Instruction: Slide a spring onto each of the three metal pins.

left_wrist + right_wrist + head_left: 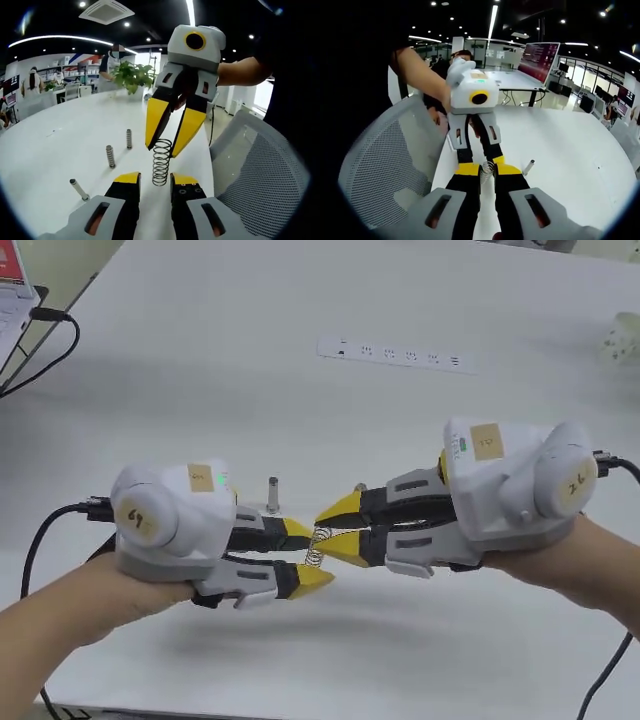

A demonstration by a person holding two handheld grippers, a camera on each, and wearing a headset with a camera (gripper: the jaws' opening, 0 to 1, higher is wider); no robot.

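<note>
- My right hand-held gripper (162, 149) has its yellow jaws drawn in narrow, and they pinch the top coils of a loose spring (161, 165).
- My left hand-held gripper (155, 176) points straight at it, tip to tip, with its jaws partly apart. The lower end of the spring hangs in the gap between them (whether either jaw touches it, I cannot tell).
- The spring is off the white desk (60, 145), carried between the two sets of tips near the desk's front edge.
- In my left gripper view a bare metal pin (79, 189) stands on the desk, off to the left of my own jaws. In the head view it rises upright just beyond my left hand-held gripper.
- Farther along the desk stand a second pin (110, 156) and a third pin (129, 138). Each has a spring already around it.
- A white power strip (395, 353) lies well apart, out toward the far side of the desk.
- A grey mesh chair (260, 170) sits beside the desk edge.
</note>
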